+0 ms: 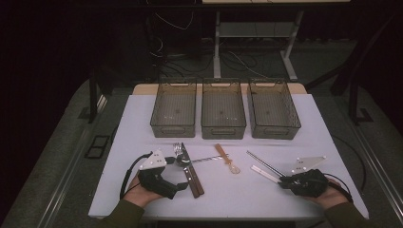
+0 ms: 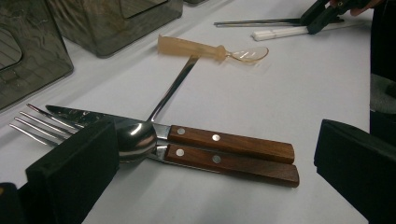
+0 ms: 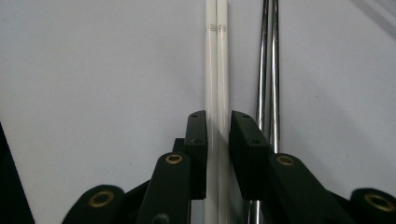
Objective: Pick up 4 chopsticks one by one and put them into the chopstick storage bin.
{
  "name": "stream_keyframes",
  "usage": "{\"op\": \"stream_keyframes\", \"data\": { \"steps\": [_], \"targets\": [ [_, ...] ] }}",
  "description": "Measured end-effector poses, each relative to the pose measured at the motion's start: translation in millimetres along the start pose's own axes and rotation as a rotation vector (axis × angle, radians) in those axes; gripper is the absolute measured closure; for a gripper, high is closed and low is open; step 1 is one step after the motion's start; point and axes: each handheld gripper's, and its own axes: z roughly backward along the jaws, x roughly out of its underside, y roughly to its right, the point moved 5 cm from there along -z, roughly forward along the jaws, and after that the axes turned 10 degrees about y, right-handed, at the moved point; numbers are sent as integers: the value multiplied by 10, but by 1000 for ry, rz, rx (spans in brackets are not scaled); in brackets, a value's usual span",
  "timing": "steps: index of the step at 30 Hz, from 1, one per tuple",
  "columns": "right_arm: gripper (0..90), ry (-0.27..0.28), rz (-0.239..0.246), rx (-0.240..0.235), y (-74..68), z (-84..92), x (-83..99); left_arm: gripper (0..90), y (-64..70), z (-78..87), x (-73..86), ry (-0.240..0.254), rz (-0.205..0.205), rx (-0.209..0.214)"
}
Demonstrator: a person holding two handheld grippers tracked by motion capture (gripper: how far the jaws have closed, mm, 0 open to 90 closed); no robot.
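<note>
White chopsticks [image 3: 217, 70] lying flat (paired), lengthwise between right tool [image 3: 218, 135] jaws

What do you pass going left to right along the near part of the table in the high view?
Left tongs → wooden-handled knife and fork → clear plastic spoon → white chopsticks → right tongs.

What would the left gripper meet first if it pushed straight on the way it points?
Probably the metal spoon, lying across the wooden-handled knife and fork between the left gripper's open jaws; depth is hard to judge.
</note>
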Motion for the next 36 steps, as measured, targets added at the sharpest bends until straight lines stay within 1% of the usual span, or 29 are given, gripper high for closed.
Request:
{"op": "stream_keyframes", "data": {
  "steps": [3,9,13,16,19,24,29,30,31,33,34,35,36],
  "targets": [
    [774,-2,-18,1,6,-49,-47,0,0,-4,-1,0,-2,0],
    [774,-2,-21,10,15,-150,-141,0,1,-5,-1,-1,-3,0],
    [774,-3,-40,20,26,-259,-245,0,1,-4,0,-2,-2,0],
    [774,1,-37,26,37,-299,-281,0,1,-7,2,-4,-2,1],
    [774,1,-61,32,52,-354,-334,0,4,-12,2,-6,-3,1],
    [774,8,-68,28,73,-399,-370,0,7,-13,2,-6,-4,1],
    [770,13,-71,28,73,-392,-371,0,3,-7,1,-5,-5,1],
    [739,45,-82,20,76,-348,-395,0,3,-6,0,-2,-5,2],
    [739,45,-82,20,76,-348,-395,0,3,-5,-2,1,-4,1],
    [668,96,-102,12,80,-260,-444,0,1,-2,-3,3,-3,2],
    [637,105,-112,16,85,-218,-456,0,0,-2,-3,3,-2,1],
    [620,118,-112,33,100,-180,-461,0,0,-2,-2,2,-2,1],
    [609,128,-126,35,129,-104,-447,0,1,-1,-3,3,-3,2]
  ]
}}
